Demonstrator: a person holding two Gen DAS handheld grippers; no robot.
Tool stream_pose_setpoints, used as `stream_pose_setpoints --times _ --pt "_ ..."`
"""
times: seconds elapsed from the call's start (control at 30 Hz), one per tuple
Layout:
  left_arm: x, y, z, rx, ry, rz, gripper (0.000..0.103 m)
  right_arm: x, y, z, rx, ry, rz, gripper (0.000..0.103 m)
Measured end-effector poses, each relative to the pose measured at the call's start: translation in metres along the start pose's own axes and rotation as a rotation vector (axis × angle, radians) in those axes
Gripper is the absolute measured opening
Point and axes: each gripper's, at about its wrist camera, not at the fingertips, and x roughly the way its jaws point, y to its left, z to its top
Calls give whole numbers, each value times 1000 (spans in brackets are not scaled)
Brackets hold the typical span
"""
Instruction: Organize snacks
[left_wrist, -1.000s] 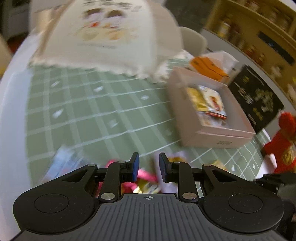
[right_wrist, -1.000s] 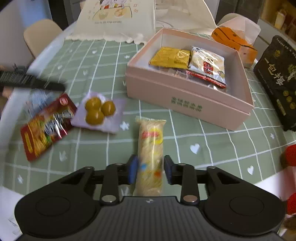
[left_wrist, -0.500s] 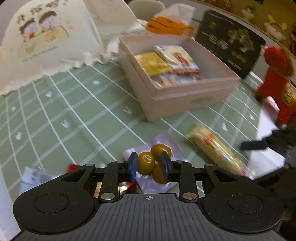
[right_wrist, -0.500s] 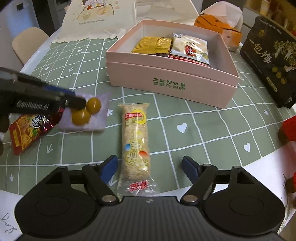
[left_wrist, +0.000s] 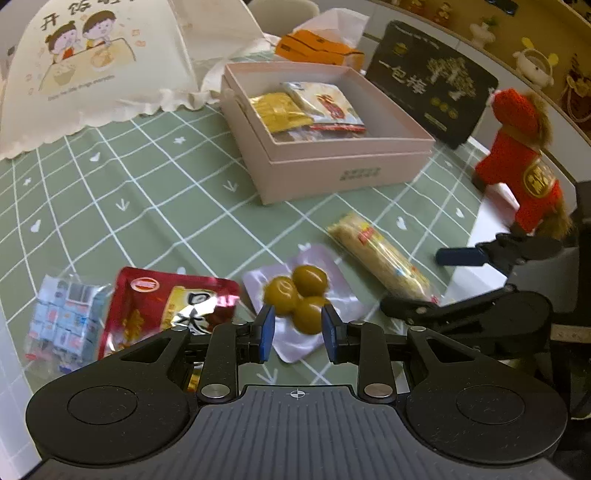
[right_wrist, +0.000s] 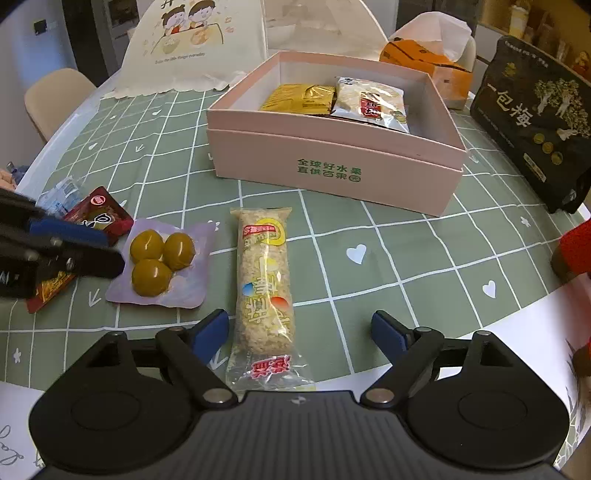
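Snacks lie scattered on a green checked tablecloth (right_wrist: 369, 236) in front of an open pink box (right_wrist: 332, 162). Inside the box sit a yellow packet (right_wrist: 299, 98) and a silvery packet with a red label (right_wrist: 373, 105).

A long rice-cracker bar (right_wrist: 264, 273) in clear wrap lies flat on the cloth, its near end between the fingers of the right gripper (right_wrist: 299, 332). A second ago those fingers were narrow and close against the bar; now they stand wide, opening further, with clear gaps on both sides, and the bar rests free on the cloth.

Just left of the bar is a pale purple pouch holding three yellow-green plums (right_wrist: 159, 258). The left gripper (left_wrist: 297, 330) has swung across since the earlier frame, when its view was blurred and showed mostly cloth; now its narrow-set fingers frame the near edge of the plum pouch (left_wrist: 299, 299). Whether the pads touch the pouch cannot be told. From the right wrist view, the left gripper's dark fingers (right_wrist: 74, 258) reach in at the pouch's left edge.

Further left lie a red foil packet (left_wrist: 162, 306) and a clear packet printed with small squares (left_wrist: 62, 317). Behind the box are a cream cartoon bag (right_wrist: 184, 48), an orange tissue box (right_wrist: 428, 62) and a black plum bag (right_wrist: 535, 122). A red knitted toy (left_wrist: 524, 166) stands at the table's right edge.
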Motion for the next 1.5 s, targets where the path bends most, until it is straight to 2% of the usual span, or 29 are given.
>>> stream_pose_setpoints --times 0.23,0.37,0.43,0.53,0.63,0.7,0.83,0.93,1.2,1.5 --pt "20 -7 5 -20 26 23 31 0 1 -3 10 -18 -8 88" --pt "12 -8 11 -10 -36 25 31 -2 0 -7 12 -30 -9 89" --pt "13 -5 15 -10 -42 39 31 -3 1 -9 14 -35 -10 90" --pt "25 -1 19 -9 -20 52 31 -3 1 -9 18 -39 -14 91" --pt "34 1 17 -52 18 50 32 -2 0 -10 20 -38 -15 93" --pt "32 -2 14 -59 39 10 32 -3 0 -10 17 -38 -12 93" --pt "28 -13 4 -5 85 -49 33 -3 0 -12 15 -46 -11 95" --pt "19 -13 0 26 64 -69 33 -2 0 -11 10 -44 -8 96" --pt "24 -20 0 162 86 -64 32 -3 -4 -12 -47 -24 38 99" --pt "29 0 5 24 117 -67 27 -4 -4 -17 -22 -39 23 101"
